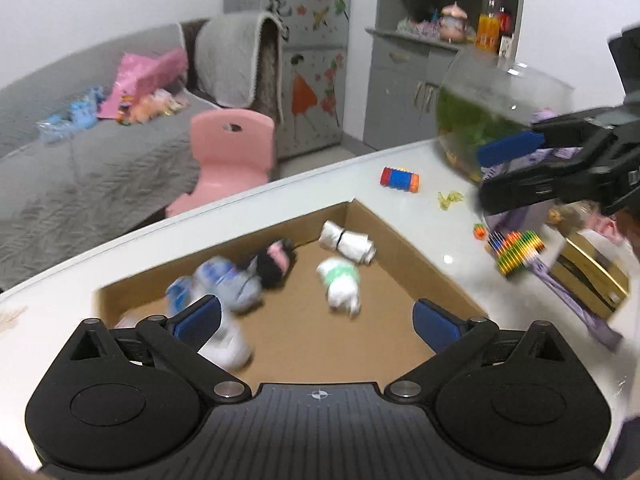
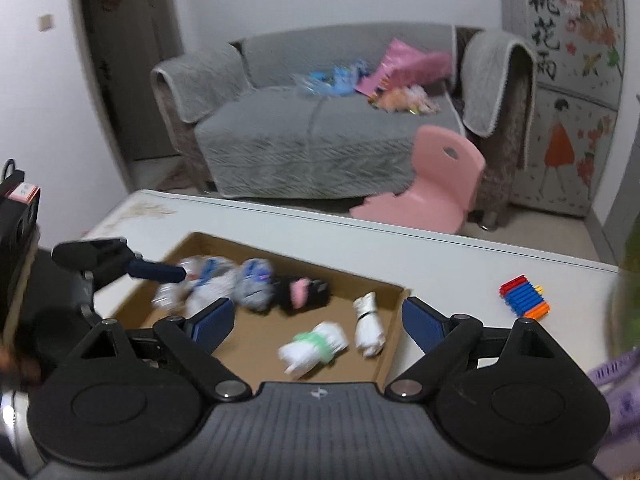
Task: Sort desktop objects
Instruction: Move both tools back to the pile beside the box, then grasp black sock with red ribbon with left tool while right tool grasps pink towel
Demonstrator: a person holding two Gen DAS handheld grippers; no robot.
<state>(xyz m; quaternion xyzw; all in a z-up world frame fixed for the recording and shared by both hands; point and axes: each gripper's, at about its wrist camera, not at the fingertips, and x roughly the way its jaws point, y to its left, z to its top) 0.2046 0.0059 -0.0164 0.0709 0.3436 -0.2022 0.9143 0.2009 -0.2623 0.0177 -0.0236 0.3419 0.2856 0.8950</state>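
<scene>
A shallow cardboard box [image 1: 416, 256] lies on the white table and holds several rolled socks. Among them are a white roll with a black band [image 1: 348, 240], a white-and-green one [image 1: 340, 284], a black-and-pink one [image 1: 274, 262] and a blurred blue-grey one [image 1: 232, 284]. My left gripper [image 1: 318, 318] hangs open above the box's near end, with nothing between its pads. My right gripper [image 2: 318, 320] is open and empty over the same box [image 2: 394, 332], above the white-and-green roll [image 2: 316, 346]. In the left wrist view the right gripper [image 1: 500, 172] shows at the right edge.
On the table right of the box lie a red-and-blue block toy [image 1: 400, 179], a rainbow-striped toy [image 1: 518, 250], a small yellow piece [image 1: 450, 199] and a yellow box [image 1: 592, 276]. A glass fishbowl [image 1: 488, 108] stands behind them. A pink chair [image 2: 436, 176] and a grey sofa stand beyond the table.
</scene>
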